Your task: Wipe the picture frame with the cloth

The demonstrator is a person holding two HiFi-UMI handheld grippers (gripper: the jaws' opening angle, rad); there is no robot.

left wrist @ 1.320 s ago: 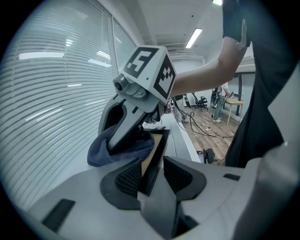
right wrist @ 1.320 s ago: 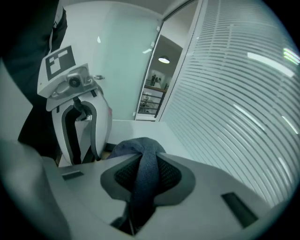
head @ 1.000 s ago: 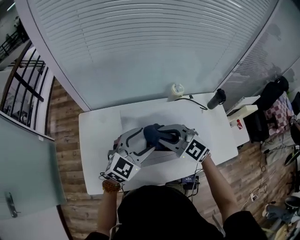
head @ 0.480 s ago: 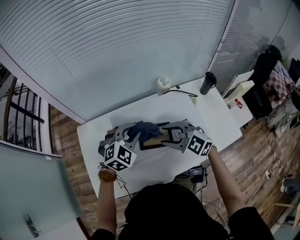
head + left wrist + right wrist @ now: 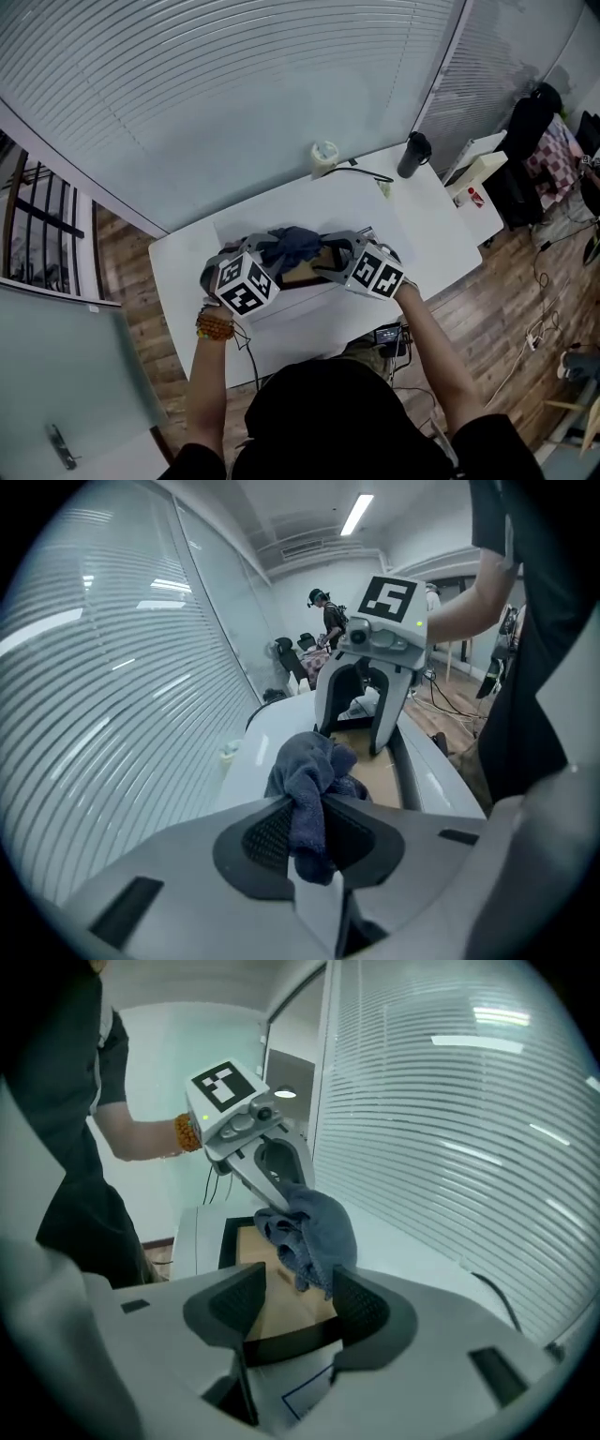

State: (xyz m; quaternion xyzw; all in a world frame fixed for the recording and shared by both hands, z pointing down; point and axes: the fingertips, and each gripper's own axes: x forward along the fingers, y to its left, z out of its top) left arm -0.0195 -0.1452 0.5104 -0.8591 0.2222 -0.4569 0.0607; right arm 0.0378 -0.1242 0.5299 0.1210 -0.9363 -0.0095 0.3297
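A dark blue cloth (image 5: 314, 771) is bunched between the jaws of my left gripper (image 5: 305, 803), which have just been closing and now pinch it. In the head view the cloth (image 5: 292, 244) hangs over the picture frame (image 5: 302, 273), a tan panel with a dark border lying flat on the white table (image 5: 187, 272). My right gripper (image 5: 298, 1281) has just been opening. Its jaws stand wide over the frame (image 5: 255, 1246), and the cloth (image 5: 314, 1227) hangs just past them without touching the pads. The two grippers face each other over the frame.
At the table's far edge stand a pale roll (image 5: 324, 155) and a black tumbler (image 5: 413, 155), with a dark cable (image 5: 361, 173) between them. Beyond the right end is a white box (image 5: 476, 172). Window blinds run along the far side. Wooden floor surrounds the table.
The cloth has gone from the right gripper's jaws into the left gripper's. The right jaws have opened and the left have closed. Both grippers have come lower over the frame.
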